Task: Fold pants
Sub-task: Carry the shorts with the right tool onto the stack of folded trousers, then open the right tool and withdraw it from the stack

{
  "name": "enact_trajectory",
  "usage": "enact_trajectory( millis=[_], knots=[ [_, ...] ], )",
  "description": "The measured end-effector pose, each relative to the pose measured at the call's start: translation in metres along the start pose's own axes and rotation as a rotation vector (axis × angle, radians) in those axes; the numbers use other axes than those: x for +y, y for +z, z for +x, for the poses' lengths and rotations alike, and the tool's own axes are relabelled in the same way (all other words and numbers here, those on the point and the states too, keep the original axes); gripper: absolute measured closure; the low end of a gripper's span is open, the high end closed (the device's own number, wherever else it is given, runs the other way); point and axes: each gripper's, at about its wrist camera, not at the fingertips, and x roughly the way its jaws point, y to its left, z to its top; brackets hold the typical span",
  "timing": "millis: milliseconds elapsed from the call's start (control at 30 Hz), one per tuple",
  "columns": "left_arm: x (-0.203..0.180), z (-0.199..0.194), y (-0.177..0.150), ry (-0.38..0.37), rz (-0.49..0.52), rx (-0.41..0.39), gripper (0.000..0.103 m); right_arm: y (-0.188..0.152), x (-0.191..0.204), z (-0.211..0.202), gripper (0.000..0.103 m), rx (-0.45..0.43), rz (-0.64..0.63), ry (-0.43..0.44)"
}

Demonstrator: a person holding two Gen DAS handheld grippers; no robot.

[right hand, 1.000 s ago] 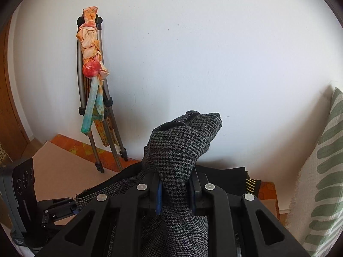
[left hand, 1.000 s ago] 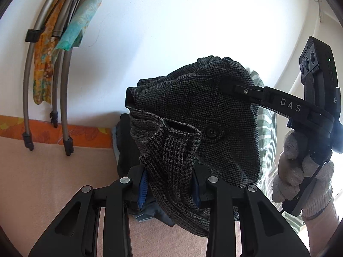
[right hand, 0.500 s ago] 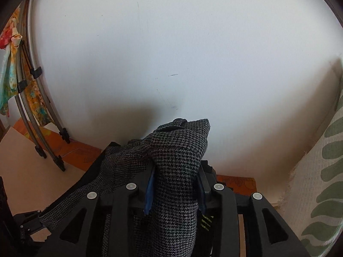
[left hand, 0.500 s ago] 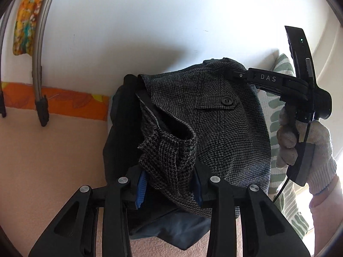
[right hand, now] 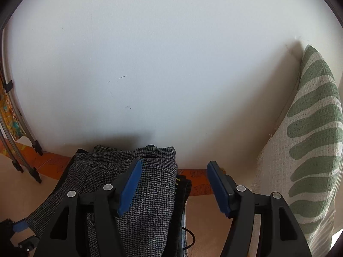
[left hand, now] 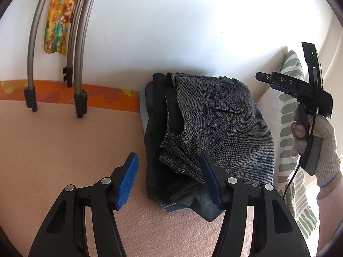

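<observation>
The folded grey houndstooth pants [left hand: 225, 128] lie on a stack of dark clothes [left hand: 154, 150] against the white wall. My left gripper [left hand: 169, 177] stands at the stack's near left corner with its jaws opening. The pants' near edge lies between the blue pads [left hand: 128, 177], which do not press on it. In the right wrist view my right gripper [right hand: 174, 187] hovers over the right end of the pants [right hand: 150, 203], jaws also opening and free of the cloth. The left wrist view shows the right gripper [left hand: 265, 80] from the side, held by a gloved hand [left hand: 321, 141].
A pillow with green leaf stripes [right hand: 310, 150] leans at the right, close to the stack. Grey metal tubes of a rack [left hand: 79, 64] with a colourful cloth [left hand: 57, 21] lean on the wall at the left. The peach bed cover [left hand: 64, 145] spreads to the left.
Both grippers were shut on the pants and held them up. The pants have come down onto the stack and both pairs of jaws have opened off the cloth.
</observation>
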Motion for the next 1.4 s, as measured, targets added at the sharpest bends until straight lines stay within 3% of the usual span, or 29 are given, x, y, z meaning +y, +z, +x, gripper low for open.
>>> enact_trajectory(
  millis=[267,500,667,767,867,1033,1200,1400],
  knots=[
    [0.023,-0.037,0.008,0.021,-0.004,0.004,0.044,-0.047,-0.014,-0.071,0.036,-0.03,0.039,0.079],
    [0.017,-0.082,0.021,0.038,0.058,-0.045,0.044,-0.083,0.014,-0.147,0.02,-0.059,0.064,0.1],
    [0.003,-0.117,0.021,0.04,0.132,-0.06,0.042,-0.104,0.03,-0.207,0.017,-0.091,0.107,0.145],
    [-0.01,-0.139,0.009,0.024,0.18,-0.058,0.04,-0.123,0.041,-0.235,0.014,-0.114,0.147,0.163],
    [-0.021,-0.161,-0.012,0.017,0.24,-0.075,0.031,-0.147,0.057,-0.258,0.014,-0.115,0.169,0.173],
    [-0.022,-0.185,-0.046,-0.021,0.224,-0.053,0.03,-0.185,0.084,-0.278,0.013,-0.104,0.168,0.143],
    [-0.02,-0.196,-0.077,0.022,0.257,-0.04,0.03,-0.214,0.098,-0.289,0.005,-0.095,0.191,0.131],
    [-0.013,-0.195,-0.099,0.085,0.279,-0.031,0.029,-0.229,0.111,-0.293,0.0,-0.121,0.175,0.034]
  ],
)
